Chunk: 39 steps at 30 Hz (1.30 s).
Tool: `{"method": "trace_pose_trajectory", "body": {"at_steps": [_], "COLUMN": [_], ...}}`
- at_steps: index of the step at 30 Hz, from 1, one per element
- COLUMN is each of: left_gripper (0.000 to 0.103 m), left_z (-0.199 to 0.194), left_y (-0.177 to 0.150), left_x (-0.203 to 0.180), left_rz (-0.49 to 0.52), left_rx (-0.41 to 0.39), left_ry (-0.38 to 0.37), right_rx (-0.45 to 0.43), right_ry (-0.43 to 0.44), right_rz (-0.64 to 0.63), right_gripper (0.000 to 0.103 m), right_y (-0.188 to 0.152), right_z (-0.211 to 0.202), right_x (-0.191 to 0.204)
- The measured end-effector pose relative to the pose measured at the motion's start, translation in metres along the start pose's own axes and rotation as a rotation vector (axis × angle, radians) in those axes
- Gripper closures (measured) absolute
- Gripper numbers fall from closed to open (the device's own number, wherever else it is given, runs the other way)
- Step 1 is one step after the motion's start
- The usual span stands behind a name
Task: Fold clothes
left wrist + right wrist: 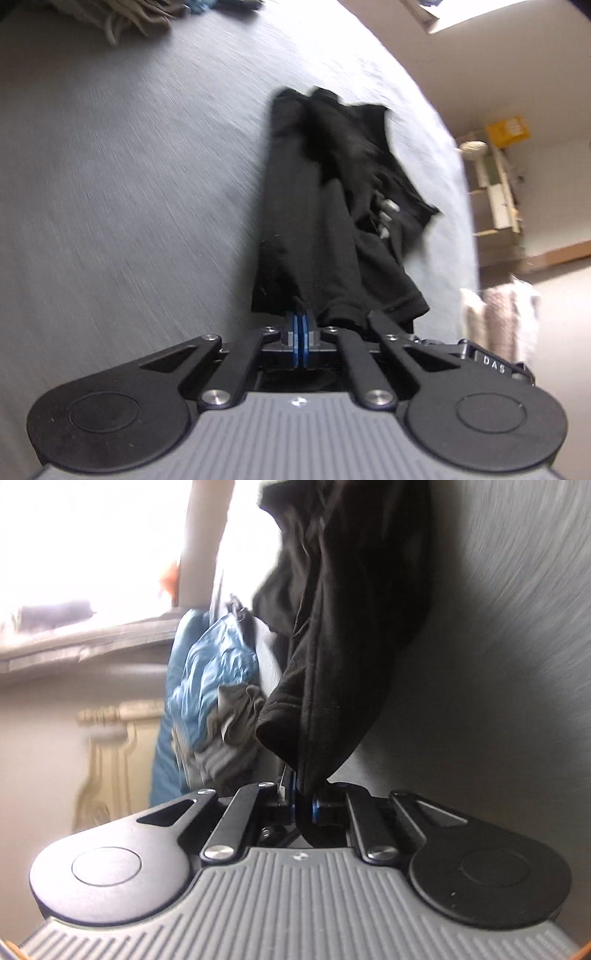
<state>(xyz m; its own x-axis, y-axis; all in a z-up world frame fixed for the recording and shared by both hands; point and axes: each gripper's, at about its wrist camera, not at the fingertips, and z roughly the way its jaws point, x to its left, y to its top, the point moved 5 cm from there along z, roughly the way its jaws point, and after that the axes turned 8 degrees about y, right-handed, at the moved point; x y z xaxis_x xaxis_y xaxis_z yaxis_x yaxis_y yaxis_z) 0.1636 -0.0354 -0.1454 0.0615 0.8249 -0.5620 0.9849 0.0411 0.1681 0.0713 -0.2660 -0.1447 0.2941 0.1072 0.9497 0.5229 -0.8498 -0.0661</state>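
- Left gripper: lower centre of the left wrist view, angled down at the surface; blue pads pressed together, clamped on the near hem of the black garment.
- Black garment: stretched from the gripper up the middle of the frame, rumpled on its right half, lying on the grey bed.
- Right gripper: lower centre of the right wrist view, jaws closed on a bunched fold of the same garment, which hangs taut up the frame.
- Blue-and-grey clothes pile: left of the garment, blurred.
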Motion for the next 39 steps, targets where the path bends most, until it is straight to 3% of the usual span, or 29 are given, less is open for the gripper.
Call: {"method": "trace_pose_trajectory", "body": {"at_steps": [3,6,10,15,19,21,23,25,26,29,31,33,35,39], "left_gripper": [0.101,0.101,0.101,0.101,0.101,0.098,0.084,0.049,0.043,0.041,0.041,0.041,0.043,0.048], "left_z": [-0.008,-0.012,-0.017,-0.017,-0.025,-0.028,-0.03,-0.029,-0.028,-0.024,-0.019,-0.013,-0.008,0.003], "left_y": [-0.028,-0.044,-0.042,-0.024,-0.022,-0.025,-0.028,-0.031,-0.034,-0.041,-0.044,-0.044,-0.042,-0.04], "left_x": [-0.013,-0.013,0.013,0.036,0.052,0.061,0.069,0.07,0.07,0.068,0.063,0.057,0.049,0.039], "left_rz": [0.04,0.054,0.024,0.146,0.143,0.108,0.071,0.043,0.033,0.032,0.046,0.066,0.104,0.197], "left_rx": [-0.017,-0.057,-0.137,-0.237,-0.253,-0.224,-0.196,-0.179,-0.171,-0.163,-0.164,-0.169,-0.178,-0.18], "left_ry": [-0.004,0.069,0.228,0.495,0.573,0.532,0.475,0.414,0.391,0.357,0.369,0.394,0.441,0.604], "right_rx": [0.034,0.043,-0.019,-0.107,-0.144,-0.152,-0.161,-0.169,-0.168,-0.142,-0.132,-0.129,-0.148,-0.218], "right_ry": [-0.059,-0.144,-0.236,-0.26,-0.323,-0.355,-0.379,-0.388,-0.387,-0.375,-0.385,-0.397,-0.405,-0.455], "right_rz": [-0.103,-0.158,-0.107,-0.056,-0.086,-0.112,-0.137,-0.153,-0.151,-0.123,-0.12,-0.114,-0.146,-0.24], "right_gripper": [0.097,0.095,0.094,0.094,0.093,0.086,0.076,0.064,0.056,0.055,0.061,0.1,0.101,0.102], "right_y": [0.004,0.002,0.002,-0.006,-0.011,-0.013,-0.015,-0.016,-0.016,-0.018,-0.018,-0.018,-0.019,-0.02], "right_z": [-0.054,-0.096,-0.125,-0.13,-0.14,-0.146,-0.151,-0.153,-0.15,-0.136,-0.124,-0.116,-0.116,-0.146], "right_x": [0.011,0.005,-0.035,-0.082,-0.091,-0.092,-0.092,-0.098,-0.101,-0.108,-0.112,-0.114,-0.105,-0.077]}}
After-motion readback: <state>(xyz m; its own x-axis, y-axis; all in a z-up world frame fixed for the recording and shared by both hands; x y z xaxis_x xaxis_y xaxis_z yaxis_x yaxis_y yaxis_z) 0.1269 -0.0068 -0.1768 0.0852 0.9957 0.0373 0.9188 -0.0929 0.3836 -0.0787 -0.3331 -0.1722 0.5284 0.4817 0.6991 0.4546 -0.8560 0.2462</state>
